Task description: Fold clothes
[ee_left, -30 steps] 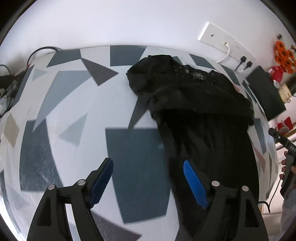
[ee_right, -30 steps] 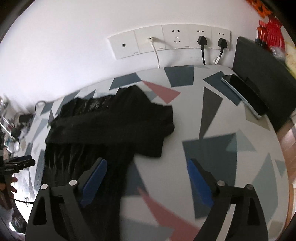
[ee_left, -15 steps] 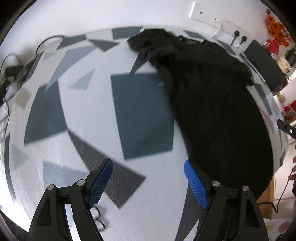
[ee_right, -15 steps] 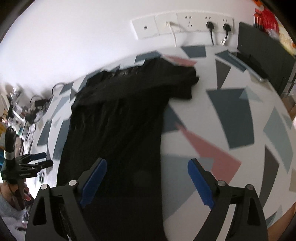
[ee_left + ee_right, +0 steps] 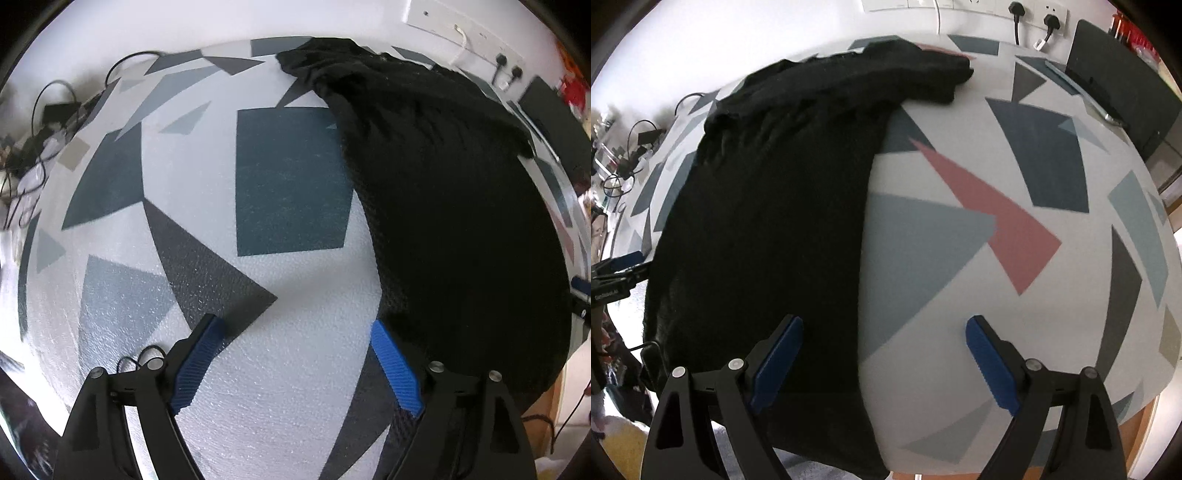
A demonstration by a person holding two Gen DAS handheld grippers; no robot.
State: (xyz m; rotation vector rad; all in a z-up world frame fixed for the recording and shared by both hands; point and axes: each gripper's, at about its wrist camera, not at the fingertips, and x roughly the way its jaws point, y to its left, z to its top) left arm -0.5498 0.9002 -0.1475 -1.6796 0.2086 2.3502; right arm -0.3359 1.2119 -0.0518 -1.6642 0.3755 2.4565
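We look down on a table (image 5: 280, 406) covered in a white cloth with grey, dark blue and pink angular patches; it fills the space under both of our grippers.

A black garment (image 5: 454, 206) lies spread on it, running from the far edge, where it is bunched, back to the near edge, where its hem hangs over. In the right wrist view the garment (image 5: 768, 206) takes up the left half of the table.

Our left gripper (image 5: 299, 336) points steeply down with its jaws set wide; they have just been opening further, and nothing is between them but bare cloth. The garment's left edge lies just to the right of its right blue pad (image 5: 393, 363), partly behind it; we cannot tell if they touch.

Our right gripper (image 5: 882, 339) also stands wide apart and holds nothing. The garment's right edge runs down between its jaws, close to the left pad (image 5: 777, 363), which hangs over the black fabric, while the right pad (image 5: 991, 363) is over bare table.
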